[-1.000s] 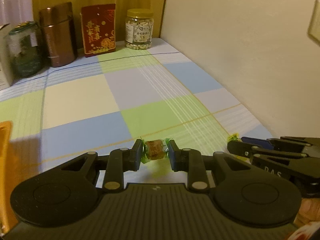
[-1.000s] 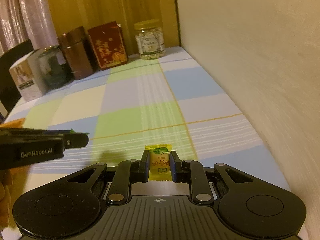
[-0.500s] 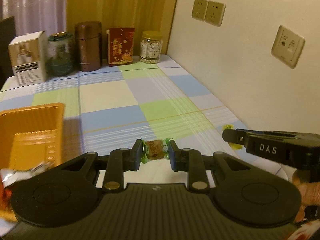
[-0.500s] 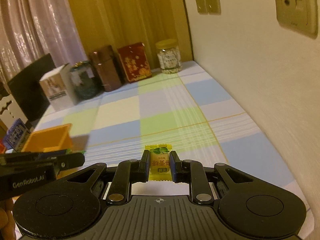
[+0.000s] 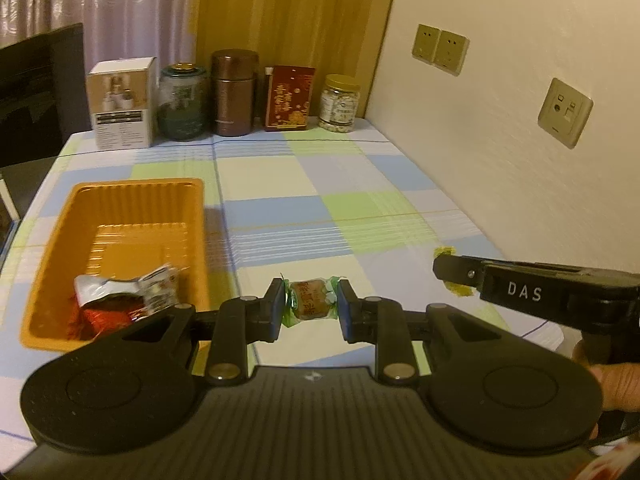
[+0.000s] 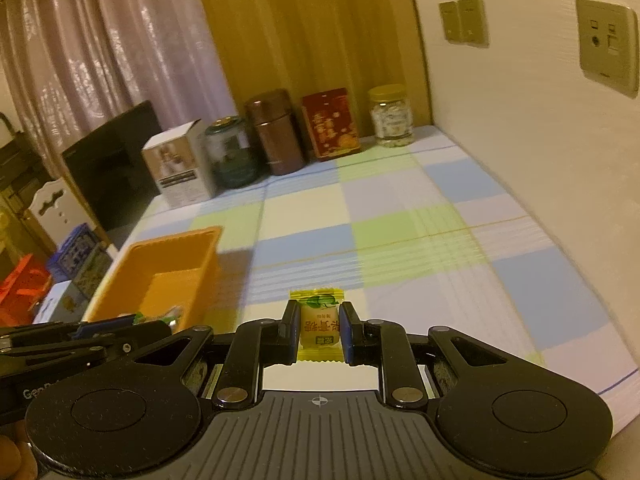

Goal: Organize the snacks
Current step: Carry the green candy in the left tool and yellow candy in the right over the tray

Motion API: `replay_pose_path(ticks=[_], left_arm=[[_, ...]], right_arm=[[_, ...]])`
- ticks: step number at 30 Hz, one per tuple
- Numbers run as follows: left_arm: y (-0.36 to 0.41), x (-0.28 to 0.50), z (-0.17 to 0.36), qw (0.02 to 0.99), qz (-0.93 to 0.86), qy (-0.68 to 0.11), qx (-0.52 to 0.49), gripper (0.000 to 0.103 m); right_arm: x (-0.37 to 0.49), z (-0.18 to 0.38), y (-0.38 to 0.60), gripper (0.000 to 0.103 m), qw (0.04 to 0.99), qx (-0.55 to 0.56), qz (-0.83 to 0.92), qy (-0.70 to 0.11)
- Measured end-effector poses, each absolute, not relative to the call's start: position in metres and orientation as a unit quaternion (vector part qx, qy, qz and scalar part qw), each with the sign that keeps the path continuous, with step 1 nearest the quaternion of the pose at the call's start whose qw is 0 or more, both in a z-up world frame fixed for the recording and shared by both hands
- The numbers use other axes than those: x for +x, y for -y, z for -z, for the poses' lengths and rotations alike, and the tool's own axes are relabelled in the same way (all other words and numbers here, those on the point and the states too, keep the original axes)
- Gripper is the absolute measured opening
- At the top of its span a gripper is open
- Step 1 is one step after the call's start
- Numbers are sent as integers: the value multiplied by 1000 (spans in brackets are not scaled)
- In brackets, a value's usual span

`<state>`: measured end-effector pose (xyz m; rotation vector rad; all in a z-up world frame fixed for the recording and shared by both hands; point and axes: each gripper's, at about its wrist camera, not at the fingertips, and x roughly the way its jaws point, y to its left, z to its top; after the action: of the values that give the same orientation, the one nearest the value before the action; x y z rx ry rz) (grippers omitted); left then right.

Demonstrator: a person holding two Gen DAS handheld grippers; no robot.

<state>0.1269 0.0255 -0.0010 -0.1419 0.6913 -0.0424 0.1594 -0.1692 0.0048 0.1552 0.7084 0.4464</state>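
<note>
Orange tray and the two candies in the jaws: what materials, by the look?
Orange tray: likely thin moulded plastic, semi-gloss; ribbed floor, rounded rim.
Green-wrapped candy: clear glossy film, probably cellophane; twisted ends, brown sweet showing through.
Yellow candy: opaque printed plastic film, crimped serrated edges.

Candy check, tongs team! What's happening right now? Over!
Left tongs shut on green-wrapped candy. Right tongs shut on yellow candy. Orange tray to the left, one foil packet inside. Nothing blocking the way.

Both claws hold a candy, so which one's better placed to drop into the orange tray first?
Left. The left claw sits beside the orange tray; the right claw is farther off.
</note>
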Motion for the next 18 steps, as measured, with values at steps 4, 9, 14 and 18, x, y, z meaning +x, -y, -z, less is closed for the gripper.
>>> replay_pose_path(ticks=[4, 9, 14, 18], left_arm=[[-37, 111, -3, 939, 11, -336, -74, 24], [-51, 96, -4, 939, -1, -335, -80, 24], [-62, 84, -4, 938, -9, -336, -84, 24], [-71, 76, -3, 937, -17, -338, -89, 24]], right_arm=[[146, -6, 153, 21, 907, 71, -231, -346], [134, -2, 135, 21, 901, 60, -248, -351], [124, 1, 119, 21, 896, 49, -262, -356], [118, 3, 109, 21, 893, 40, -273, -357]])
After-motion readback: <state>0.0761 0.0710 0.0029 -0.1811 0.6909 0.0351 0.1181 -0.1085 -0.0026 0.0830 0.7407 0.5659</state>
